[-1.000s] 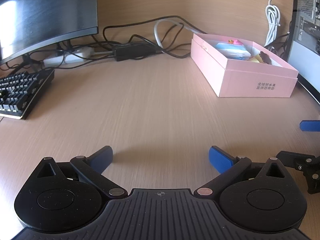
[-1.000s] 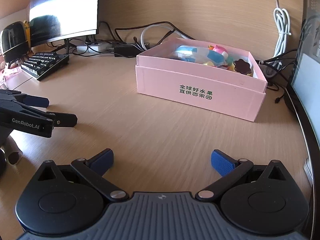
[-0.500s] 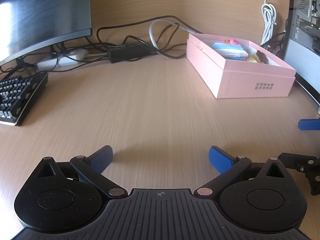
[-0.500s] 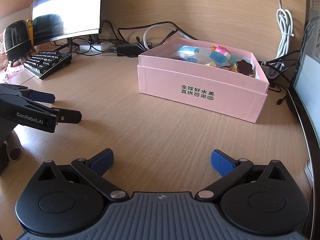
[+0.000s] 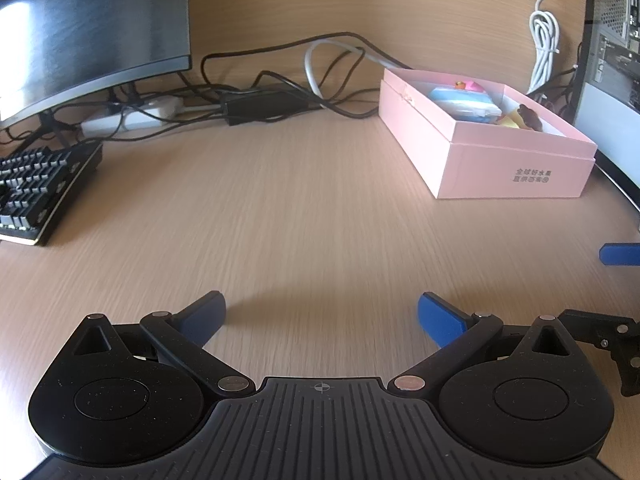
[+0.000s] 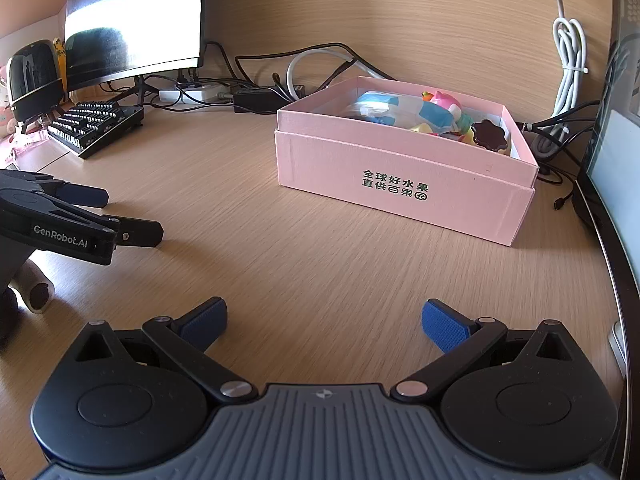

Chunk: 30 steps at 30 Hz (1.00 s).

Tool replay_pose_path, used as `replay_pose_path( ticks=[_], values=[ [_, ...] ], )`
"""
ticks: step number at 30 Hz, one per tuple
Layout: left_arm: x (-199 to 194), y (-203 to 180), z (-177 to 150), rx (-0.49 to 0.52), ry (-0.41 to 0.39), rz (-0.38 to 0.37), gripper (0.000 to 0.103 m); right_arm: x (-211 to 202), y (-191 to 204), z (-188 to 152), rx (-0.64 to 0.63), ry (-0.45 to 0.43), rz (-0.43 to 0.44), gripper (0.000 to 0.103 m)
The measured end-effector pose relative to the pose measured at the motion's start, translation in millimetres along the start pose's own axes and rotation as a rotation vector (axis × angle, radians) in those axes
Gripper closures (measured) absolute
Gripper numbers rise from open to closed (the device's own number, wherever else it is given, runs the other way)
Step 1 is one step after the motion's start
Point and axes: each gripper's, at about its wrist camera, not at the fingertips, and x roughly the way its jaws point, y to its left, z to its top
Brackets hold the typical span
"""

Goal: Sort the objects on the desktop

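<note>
A pink cardboard box (image 6: 404, 184) (image 5: 504, 160) stands on the wooden desk, holding several small colourful toys, among them a blue-and-white packet (image 6: 384, 106) and a dark brown flower-shaped piece (image 6: 490, 136). My left gripper (image 5: 320, 314) hovers open over bare desk, left of the box, with nothing between its blue pads. My right gripper (image 6: 324, 320) is also open and empty, in front of the box. The left gripper (image 6: 116, 216) shows at the left edge of the right wrist view. The right gripper's blue fingertip (image 5: 620, 254) shows at the right edge of the left wrist view.
A monitor (image 5: 88, 32) and black keyboard (image 5: 36, 188) sit at the left. Tangled cables, a power strip (image 5: 132, 118) and a black adapter (image 5: 264, 102) line the back wall. A computer case (image 5: 616, 52) stands at the right. A black speaker-like device (image 6: 36, 76) sits far left.
Both grippers have drifted slightly; the box and keyboard shift a little in each view. Both stay open and empty.
</note>
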Motion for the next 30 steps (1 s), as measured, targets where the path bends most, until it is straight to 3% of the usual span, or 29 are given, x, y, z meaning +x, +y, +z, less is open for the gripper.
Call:
replay_pose_path(
  ticks=[30],
  values=[
    [0.6,-1.8,1.2,-0.032,0.001,0.039,0.000,-0.4,0.3,0.1,0.001,0.001,0.000,0.000]
  ],
)
